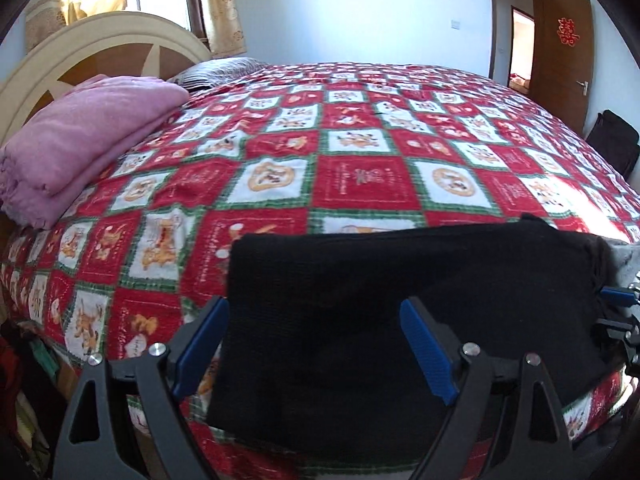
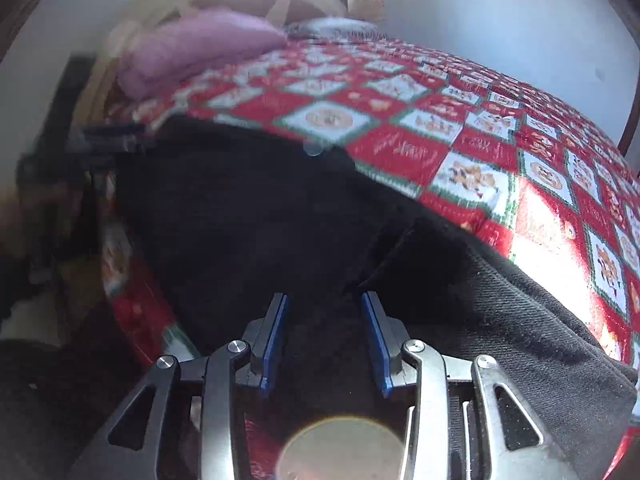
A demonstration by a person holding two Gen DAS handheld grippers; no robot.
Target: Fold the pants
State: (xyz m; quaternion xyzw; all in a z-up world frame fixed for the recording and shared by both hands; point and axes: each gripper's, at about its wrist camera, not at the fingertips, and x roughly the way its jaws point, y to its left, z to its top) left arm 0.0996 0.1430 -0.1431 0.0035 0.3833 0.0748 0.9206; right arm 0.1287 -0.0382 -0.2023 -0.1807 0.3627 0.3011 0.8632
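Note:
Black pants (image 1: 400, 300) lie folded into a flat rectangle at the near edge of the bed, also filling the right wrist view (image 2: 260, 220). My left gripper (image 1: 314, 308) is open wide, hovering over the pants' left end with its blue pads (image 1: 200, 344) apart and nothing between them. My right gripper (image 2: 324, 300) is open above the black fabric, near a seam or pocket edge. Its blue tip also shows at the right edge of the left wrist view (image 1: 618, 296), by the pants' right end.
The bed carries a red, white and green patterned cover (image 1: 360, 152). A folded pink blanket (image 1: 80, 140) lies at the headboard (image 1: 80, 48) end, with a striped pillow (image 1: 216, 70) behind it. A brown door (image 1: 564, 60) stands open at right.

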